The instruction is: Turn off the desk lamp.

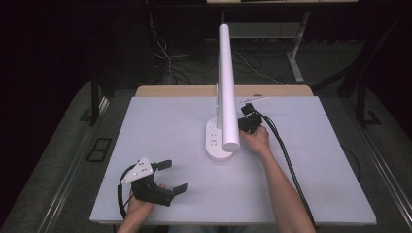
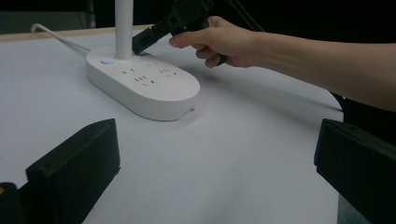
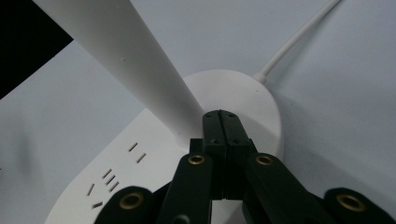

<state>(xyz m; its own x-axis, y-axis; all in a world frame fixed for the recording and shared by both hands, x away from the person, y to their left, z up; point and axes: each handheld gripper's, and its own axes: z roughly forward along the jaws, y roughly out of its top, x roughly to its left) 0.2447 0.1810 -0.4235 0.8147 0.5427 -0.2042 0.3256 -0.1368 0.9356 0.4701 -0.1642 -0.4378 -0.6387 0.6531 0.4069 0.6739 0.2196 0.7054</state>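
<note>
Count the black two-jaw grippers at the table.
2. The left gripper rests open near the white table's front left; the right gripper, jaws shut, is at the white lamp base.

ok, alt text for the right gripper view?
The right gripper, jaws pressed shut with nothing between them, points down at the white lamp base beside its slanting stem. Socket slots mark the base at lower left; a white cord trails off across the table.

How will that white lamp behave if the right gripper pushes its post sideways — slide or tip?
Probably slides or rocks rather than topples: the lamp base is broad, oval and flat on the table. The tall post gives leverage, so a high push may tip it. Its smooth plastic looks slippery for the shut right gripper.
</note>
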